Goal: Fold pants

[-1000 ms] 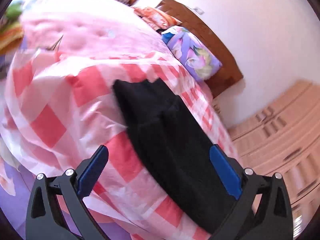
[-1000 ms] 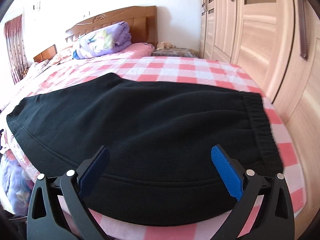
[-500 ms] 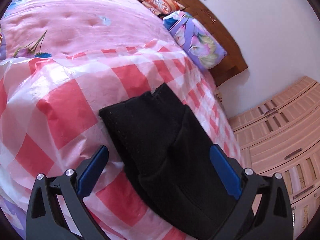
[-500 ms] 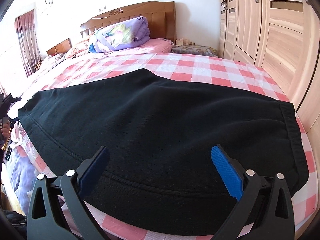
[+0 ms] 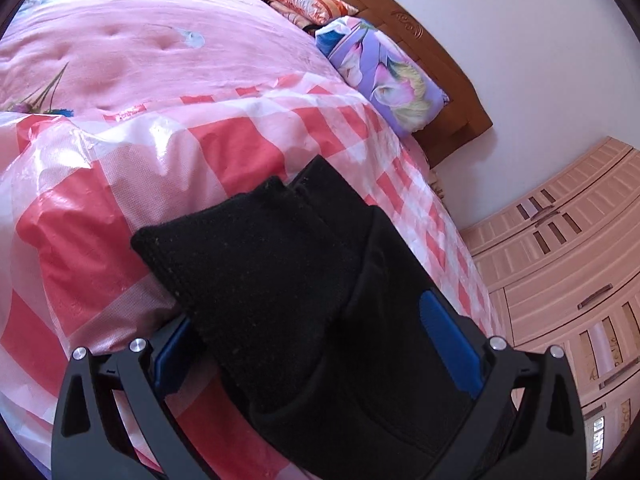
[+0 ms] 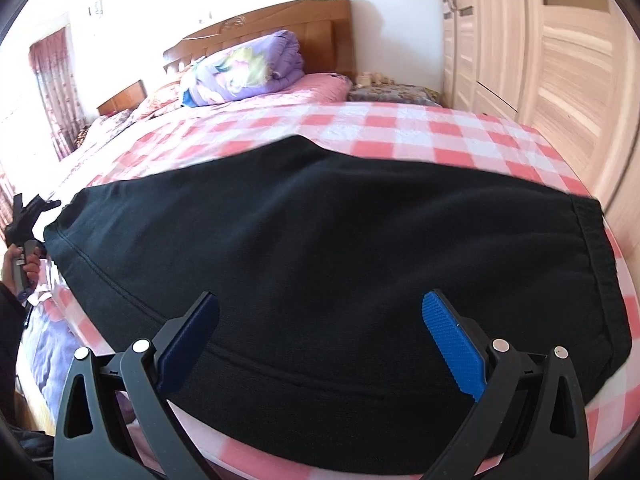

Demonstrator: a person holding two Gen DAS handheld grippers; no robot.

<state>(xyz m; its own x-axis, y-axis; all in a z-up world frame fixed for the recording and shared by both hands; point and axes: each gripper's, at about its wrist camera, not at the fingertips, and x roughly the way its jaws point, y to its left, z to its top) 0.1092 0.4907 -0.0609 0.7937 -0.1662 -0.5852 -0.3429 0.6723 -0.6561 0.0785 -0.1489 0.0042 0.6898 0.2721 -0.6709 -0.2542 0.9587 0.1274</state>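
Hidden parts: the near end of the pants (image 5: 288, 304) runs down between my left fingers and out of the frame, so I cannot see how the cloth ends there; in the right view my own fingers cover the front hem.
Pants look: black, thick, soft fabric (image 6: 320, 264), with a ribbed waistband on the right side and one long seam near the front edge.
Pants place: flat on the checked cover (image 6: 400, 128) of the bed, near its foot (the leg end points toward my left side).
Left gripper (image 5: 316, 344): spread wide, leg end lying between the blue pads, not pinched.
Right gripper (image 6: 320, 332): also released, wide apart just above the cloth.
Behind: purple pillow (image 6: 244, 68) against the wooden headboard (image 6: 320, 20); wardrobe (image 6: 560, 60) at right.
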